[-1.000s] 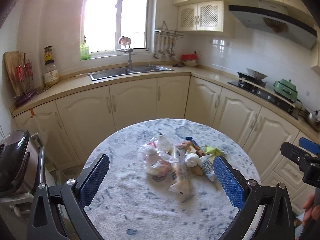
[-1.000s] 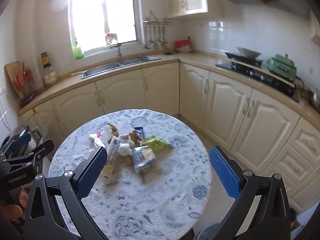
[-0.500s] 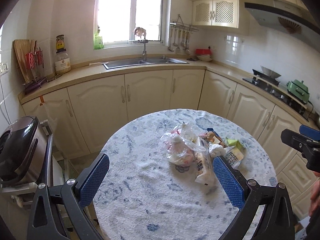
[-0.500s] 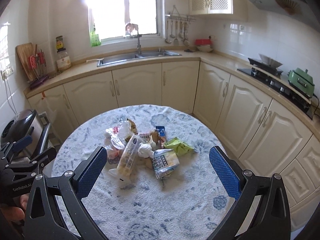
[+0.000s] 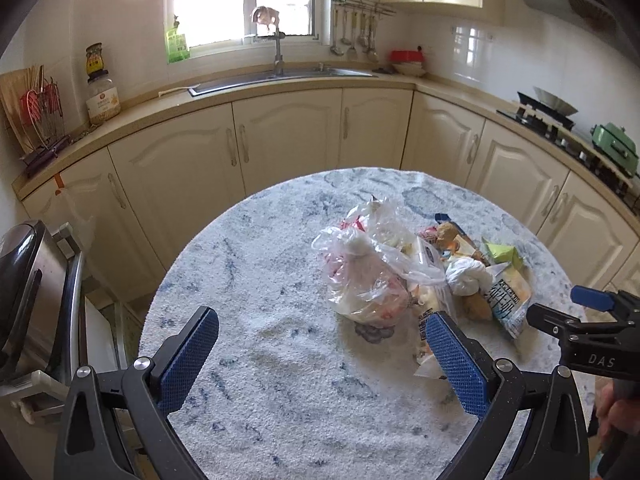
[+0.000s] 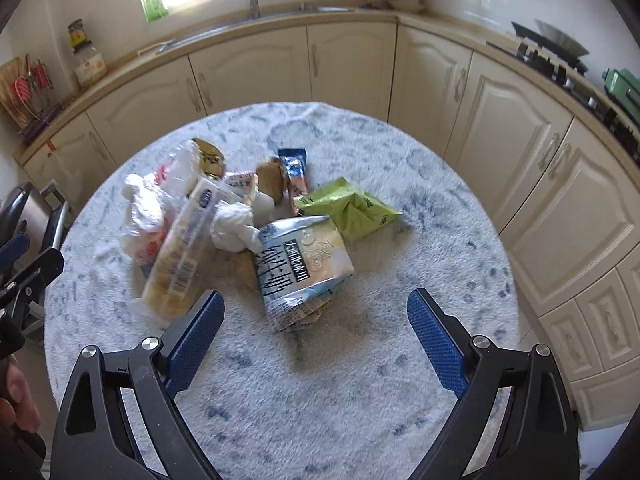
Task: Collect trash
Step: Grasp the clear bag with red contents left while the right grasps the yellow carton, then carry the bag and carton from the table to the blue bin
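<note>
Progress: by my reading you are at the very start; every piece of trash is on the desk (image 6: pixel 420 216) and nothing has been lifted.
Trash pile: it sits near the middle of the round, blue-patterned desk, the pieces touching or overlapping one another.
Nearest piece: the silver-blue snack packet (image 6: pixel 304 268) lies just ahead of your right claw (image 6: pixel 316 322), between its two pads but not touched by them.
Other pieces: a green wrapper (image 6: pixel 352 210) beside the packet, a crumpled white tissue (image 6: pixel 234 226), a long clear biscuit sleeve (image 6: pixel 184 252), a knotted clear plastic bag (image 5: pixel 360 272) and a small blue wrapper (image 6: pixel 294 164) at the far side.
Right claw: its jaws are closing from wide, with nothing pressed between them yet.
Left claw: your left claw (image 5: pixel 320 344) stands wide open and empty over bare cloth, the plastic bag just beyond it and the biscuit sleeve's end near its right-hand pad.
Bin: I see no bag or bin for the trash in either view, so I cannot tell where you will drop it.
Left to do: all of it, I judge: grasp each piece and carry it off the desk.
</note>
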Demonstrator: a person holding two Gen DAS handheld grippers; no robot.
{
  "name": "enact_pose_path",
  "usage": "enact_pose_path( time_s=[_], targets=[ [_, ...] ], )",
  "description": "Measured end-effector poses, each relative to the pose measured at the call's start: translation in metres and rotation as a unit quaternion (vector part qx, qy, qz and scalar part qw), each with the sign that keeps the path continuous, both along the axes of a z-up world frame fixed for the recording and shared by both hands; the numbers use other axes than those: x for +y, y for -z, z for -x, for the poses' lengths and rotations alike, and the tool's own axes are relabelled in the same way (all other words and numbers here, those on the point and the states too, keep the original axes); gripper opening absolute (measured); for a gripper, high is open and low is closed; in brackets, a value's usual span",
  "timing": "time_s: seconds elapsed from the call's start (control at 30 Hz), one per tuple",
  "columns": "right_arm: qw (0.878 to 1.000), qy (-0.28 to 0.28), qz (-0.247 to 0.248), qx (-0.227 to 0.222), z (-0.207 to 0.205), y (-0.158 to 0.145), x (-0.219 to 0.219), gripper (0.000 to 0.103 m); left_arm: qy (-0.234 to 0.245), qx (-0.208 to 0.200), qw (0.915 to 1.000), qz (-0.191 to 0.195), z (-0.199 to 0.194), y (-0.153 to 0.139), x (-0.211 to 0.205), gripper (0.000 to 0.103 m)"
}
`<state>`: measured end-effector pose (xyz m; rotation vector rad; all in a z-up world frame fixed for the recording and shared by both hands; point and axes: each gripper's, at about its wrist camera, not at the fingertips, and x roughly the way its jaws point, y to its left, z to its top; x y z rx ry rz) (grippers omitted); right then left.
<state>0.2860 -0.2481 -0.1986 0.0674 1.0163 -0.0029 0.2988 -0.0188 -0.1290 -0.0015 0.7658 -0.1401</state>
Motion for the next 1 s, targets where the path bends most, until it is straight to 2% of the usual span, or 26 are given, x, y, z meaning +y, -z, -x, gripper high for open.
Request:
enact_pose_path(
  time_s=[0.13, 0.3, 0.43, 0.5, 0.53, 0.6, 0.67, 0.7, 0.77, 0.83, 0.9, 0.93, 1.0],
  targets=[
    [1.000, 0.006, -0.008, 0.018, -0.020, 0.017, -0.009, 0.091, 0.000, 0.019, 0.9997, -0.014, -0.031, 0.020, -0.013, 0.102],
    [0.999, -0.009, -0.014, 0.039, -0.046, 0.035, -0.008, 0.089, -0.003, 0.031, 0.9995, -0.011, -0.069, 0.036, -0.026, 0.102],
    [0.998, -0.026, -0.035, 0.036, -0.054, 0.036, -0.002, 0.088, -0.002, 0.040, 0.9990, -0.019, -0.100, 0.047, -0.039, 0.102],
    [0.998, -0.037, -0.033, 0.040, -0.056, 0.038, 0.003, 0.081, 0.003, 0.047, 0.9988, -0.011, -0.114, 0.052, -0.043, 0.102],
    [0.997, -0.042, -0.036, 0.047, -0.056, 0.041, 0.005, 0.074, 0.004, 0.049, 0.9988, -0.006, -0.122, 0.055, -0.043, 0.102],
    [0.996, -0.039, -0.057, 0.047, -0.057, 0.044, 0.002, 0.067, 0.006, 0.051, 0.9987, 0.002, -0.132, 0.063, -0.044, 0.097],
    [0.996, -0.034, -0.069, 0.048, -0.055, 0.046, -0.003, 0.058, 0.020, 0.069, 0.9970, 0.026, -0.143, 0.072, -0.039, 0.064],
    [0.996, -0.034, -0.070, 0.046, -0.054, 0.046, -0.005, 0.058, 0.027, 0.081, 0.9952, 0.048, -0.142, 0.079, -0.037, 0.057],
    [0.995, -0.035, -0.078, 0.043, -0.051, 0.046, -0.007, 0.057, 0.030, 0.079, 0.9943, 0.065, -0.143, 0.084, -0.029, 0.055],
    [0.995, -0.032, -0.086, 0.039, -0.047, 0.046, -0.010, 0.056, 0.030, 0.072, 0.9953, 0.058, -0.143, 0.087, -0.024, 0.054],
    [0.994, -0.029, -0.095, 0.034, -0.042, 0.045, -0.013, 0.047, 0.027, 0.070, 0.9955, 0.058, -0.144, 0.089, -0.017, 0.053],
    [0.994, -0.028, -0.101, 0.034, -0.039, 0.045, -0.014, 0.035, 0.025, 0.068, 0.9956, 0.059, -0.145, 0.090, -0.012, 0.052],
    [0.994, -0.025, -0.103, 0.031, -0.033, 0.043, -0.015, 0.032, 0.023, 0.062, 0.9963, 0.056, -0.142, 0.091, -0.003, 0.052]
  ],
)
